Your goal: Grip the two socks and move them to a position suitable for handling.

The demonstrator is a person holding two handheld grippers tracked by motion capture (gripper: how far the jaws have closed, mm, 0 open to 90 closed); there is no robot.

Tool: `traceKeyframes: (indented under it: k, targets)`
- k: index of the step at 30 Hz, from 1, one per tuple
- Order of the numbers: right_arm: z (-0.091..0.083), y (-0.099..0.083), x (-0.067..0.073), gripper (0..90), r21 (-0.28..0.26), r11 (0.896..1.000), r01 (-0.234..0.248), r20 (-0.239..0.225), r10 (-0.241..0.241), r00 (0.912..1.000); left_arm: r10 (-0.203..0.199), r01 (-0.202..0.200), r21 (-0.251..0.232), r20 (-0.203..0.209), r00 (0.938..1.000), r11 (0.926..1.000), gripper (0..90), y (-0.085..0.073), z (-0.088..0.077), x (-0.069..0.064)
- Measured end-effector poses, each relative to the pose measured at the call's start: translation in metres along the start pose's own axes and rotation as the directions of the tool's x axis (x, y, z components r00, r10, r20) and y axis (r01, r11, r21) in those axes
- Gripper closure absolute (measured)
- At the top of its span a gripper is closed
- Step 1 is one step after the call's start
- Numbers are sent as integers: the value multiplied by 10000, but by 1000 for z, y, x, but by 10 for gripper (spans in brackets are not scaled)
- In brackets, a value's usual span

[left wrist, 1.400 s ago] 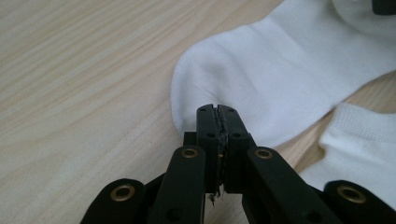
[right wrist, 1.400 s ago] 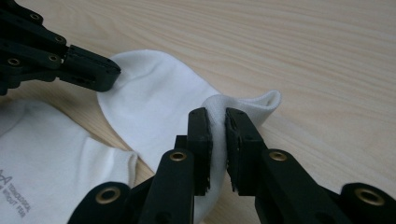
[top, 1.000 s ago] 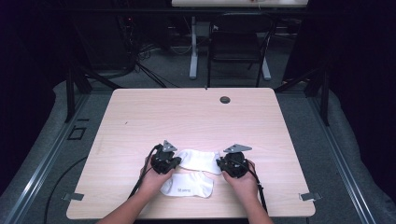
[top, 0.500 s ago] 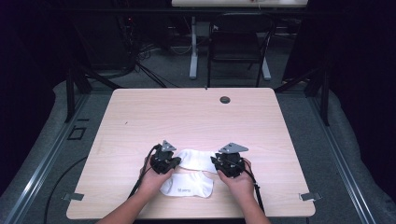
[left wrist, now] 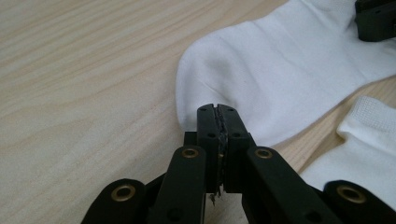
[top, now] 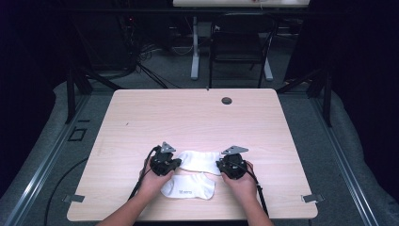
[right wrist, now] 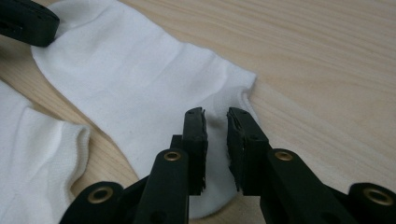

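Two white socks lie near the table's front edge: an upper sock (top: 200, 160) (left wrist: 280, 70) (right wrist: 130, 79) and a lower sock (top: 188, 186) (left wrist: 369, 140) (right wrist: 32, 154). My left gripper (top: 176, 162) (left wrist: 218, 108) is shut on the upper sock's left edge, its jaws pressed together on the fabric. My right gripper (top: 220, 165) (right wrist: 215, 114) stands over the same sock's right end. Its jaws have just been closing, a narrow gap still shows between them, and the sock lies under and between the tips. Each gripper view shows the other gripper's jaw resting on the far end of the sock.
The light wooden table (top: 188, 113) has a round cable hole (top: 227, 100) near its far edge. Beyond the table stand a dark chair (top: 240, 52) and a desk leg (top: 194, 47) on grey floor. Black cables trail from both grippers toward the front edge.
The right hand has shifted very slightly toward the sock's right end. The left hand and both socks stay where they were.
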State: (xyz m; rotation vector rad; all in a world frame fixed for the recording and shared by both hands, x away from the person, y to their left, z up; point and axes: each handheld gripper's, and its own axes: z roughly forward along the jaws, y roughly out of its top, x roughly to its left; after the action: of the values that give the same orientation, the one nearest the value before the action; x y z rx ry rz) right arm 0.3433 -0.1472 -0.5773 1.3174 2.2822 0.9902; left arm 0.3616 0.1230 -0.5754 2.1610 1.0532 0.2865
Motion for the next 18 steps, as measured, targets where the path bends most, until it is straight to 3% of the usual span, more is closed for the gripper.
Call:
traceKeyframes:
  k: [11, 18]
  targets:
    - [5, 1, 4, 788, -212, 9997, 128, 2, -128, 9999, -119, 119, -55, 23, 9999, 9999, 889, -7, -7, 4]
    - [3, 4, 7, 745, -302, 9994, 156, -59, -158, 9999, -200, 201, -73, 127, 9997, 9998, 851, -10, -10, 5]
